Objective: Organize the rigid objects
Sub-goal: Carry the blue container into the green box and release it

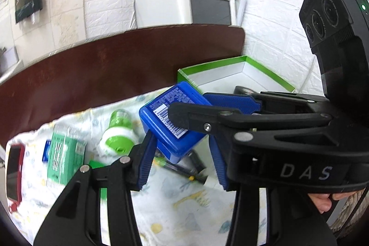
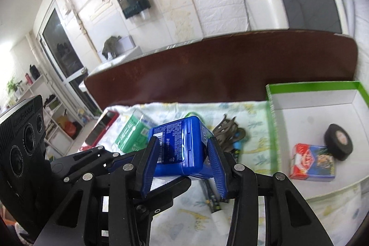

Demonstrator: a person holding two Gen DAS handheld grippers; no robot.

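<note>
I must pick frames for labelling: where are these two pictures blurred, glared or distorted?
Left wrist view: green carton smeared by motion blur, blue box label readable. Right wrist view: green-edged tray rim soft, glare streak on the blue box; fisheye bends the brown headboard in both.

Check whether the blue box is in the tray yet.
Out. The blue box is clamped between both grippers above the cloth, left of the green-edged tray.

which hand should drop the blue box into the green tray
Right. Both claws clamp the blue box, but the right claw has the green-rimmed tray open just to its right in its own view. In the left wrist view, the left claw has the right claw's body between it and the tray.
</note>
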